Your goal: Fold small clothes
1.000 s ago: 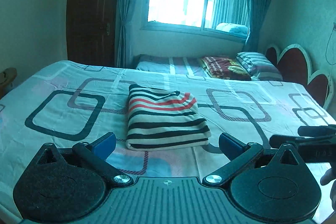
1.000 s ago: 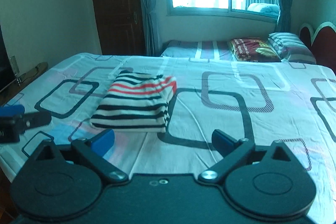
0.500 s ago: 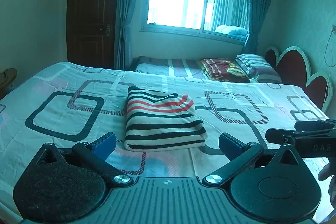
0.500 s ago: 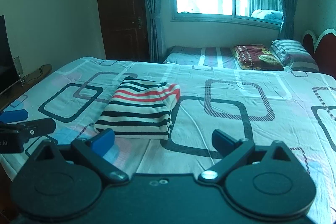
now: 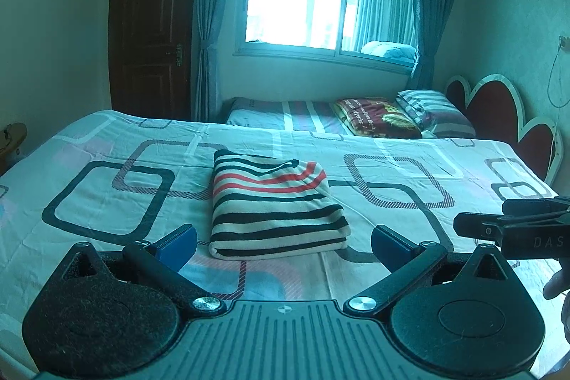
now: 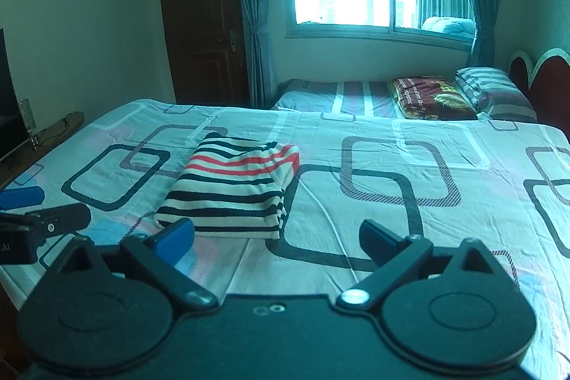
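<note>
A folded striped garment (image 5: 274, 207), white with black and red stripes, lies flat on the bed; it also shows in the right wrist view (image 6: 235, 189). My left gripper (image 5: 283, 246) is open and empty, held just short of the garment's near edge. My right gripper (image 6: 278, 237) is open and empty, near the garment's right corner. The right gripper shows at the right edge of the left wrist view (image 5: 513, 230); the left gripper shows at the left edge of the right wrist view (image 6: 35, 219).
The bed sheet (image 5: 107, 173) has a pattern of rounded squares. Pillows and a folded blanket (image 5: 377, 114) lie on a second bed by the window. A red headboard (image 5: 498, 109) stands on the right, a dark door (image 5: 153, 34) at the back left.
Both grippers have drawn back and risen a little, so the garment sits slightly farther away. The jaws stay open and the garment has not moved.
</note>
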The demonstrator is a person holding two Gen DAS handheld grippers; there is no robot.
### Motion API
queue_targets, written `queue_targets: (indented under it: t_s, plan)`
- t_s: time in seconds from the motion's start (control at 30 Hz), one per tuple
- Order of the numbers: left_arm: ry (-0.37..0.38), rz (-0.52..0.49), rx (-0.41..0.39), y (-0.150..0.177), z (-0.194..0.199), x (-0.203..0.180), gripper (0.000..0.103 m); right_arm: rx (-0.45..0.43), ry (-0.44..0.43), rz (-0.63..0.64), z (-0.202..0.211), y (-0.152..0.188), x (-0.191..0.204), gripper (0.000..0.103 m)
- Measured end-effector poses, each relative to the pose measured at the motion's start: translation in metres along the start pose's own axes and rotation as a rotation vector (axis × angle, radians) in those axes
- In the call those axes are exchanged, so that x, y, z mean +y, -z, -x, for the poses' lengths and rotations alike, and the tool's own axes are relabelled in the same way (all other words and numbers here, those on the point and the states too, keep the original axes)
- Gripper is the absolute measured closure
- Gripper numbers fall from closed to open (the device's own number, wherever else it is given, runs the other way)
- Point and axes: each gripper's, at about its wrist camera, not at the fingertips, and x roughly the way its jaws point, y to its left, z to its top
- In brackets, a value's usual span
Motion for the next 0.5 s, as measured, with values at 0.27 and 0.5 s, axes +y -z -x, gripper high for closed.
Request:
queue_targets:
  t_s: [0.27,0.5]
  plan:
    - [0.013,-0.003,-0.002,-0.0014,-0.0013,0.0017,0.000,-0.008,0.011,0.001,0.0018,0.0001,0.0010,0.004]
    - [0.015,-0.012,-0.004,-0.0014,-0.0011,-0.0004,0.000,-0.008,0.010,0.003,0.0021,-0.0003,-0.0006,0.004]
